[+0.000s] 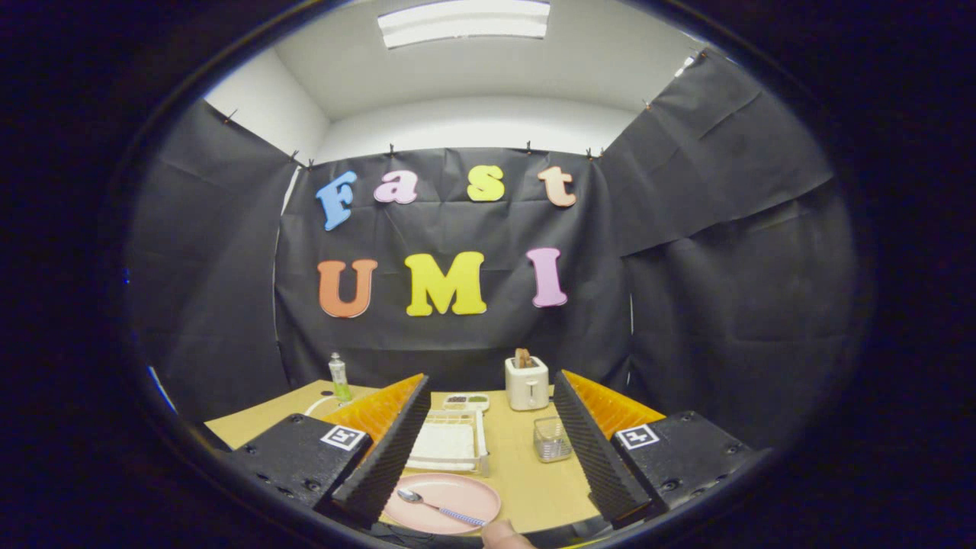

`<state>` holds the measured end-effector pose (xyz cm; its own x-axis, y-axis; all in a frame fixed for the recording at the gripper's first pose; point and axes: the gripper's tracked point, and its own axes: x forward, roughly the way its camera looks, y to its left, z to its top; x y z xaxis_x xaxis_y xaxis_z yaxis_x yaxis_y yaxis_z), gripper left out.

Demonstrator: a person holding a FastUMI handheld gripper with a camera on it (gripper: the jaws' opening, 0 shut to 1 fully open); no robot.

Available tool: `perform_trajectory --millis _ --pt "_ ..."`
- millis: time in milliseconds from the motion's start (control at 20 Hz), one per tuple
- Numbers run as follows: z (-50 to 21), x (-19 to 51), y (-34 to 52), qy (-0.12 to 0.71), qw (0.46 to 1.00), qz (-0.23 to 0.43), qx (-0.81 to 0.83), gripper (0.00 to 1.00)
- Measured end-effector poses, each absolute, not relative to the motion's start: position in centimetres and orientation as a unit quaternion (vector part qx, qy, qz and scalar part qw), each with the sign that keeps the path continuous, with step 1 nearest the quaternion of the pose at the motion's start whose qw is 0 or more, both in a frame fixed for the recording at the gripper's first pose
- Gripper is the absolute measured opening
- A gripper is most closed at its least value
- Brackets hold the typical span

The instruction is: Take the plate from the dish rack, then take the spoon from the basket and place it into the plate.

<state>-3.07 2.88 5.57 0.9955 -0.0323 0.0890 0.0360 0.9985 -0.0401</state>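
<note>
A pink plate lies flat on the wooden table, low between my two fingers and nearer the left one. On it rests a spoon with a metal bowl and a blue-and-white patterned handle. Beyond the plate stands a white dish rack, and to its right a small clear basket sits beside the right finger. My gripper stands open, held above the table, with nothing between its black ridged fingers.
A white toaster with bread in it stands at the back of the table. A small tray sits left of it. A green bottle stands at the far left. A fingertip shows at the table's near edge.
</note>
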Motion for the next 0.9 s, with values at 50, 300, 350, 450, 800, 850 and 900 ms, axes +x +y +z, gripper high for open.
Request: perform_trajectory --millis 50,300,350,450,800,850,900 --pt "6.1 -3.6 2.8 -0.043 0.999 -0.016 -0.025 1.00" --pt "6.9 -4.9 2.6 -0.041 0.998 -0.011 -0.040 1.00" --pt "6.8 -4.9 2.4 -0.039 0.998 -0.013 -0.041 1.00" --pt "6.7 -4.9 2.0 -0.036 0.998 -0.016 -0.042 1.00" --pt "7.5 -5.4 0.7 -0.040 0.999 -0.026 -0.027 1.00" --pt "7.9 -5.5 0.4 -0.046 0.998 -0.030 -0.029 1.00" --pt "8.0 -5.5 0.1 -0.051 0.998 -0.033 -0.034 1.00"
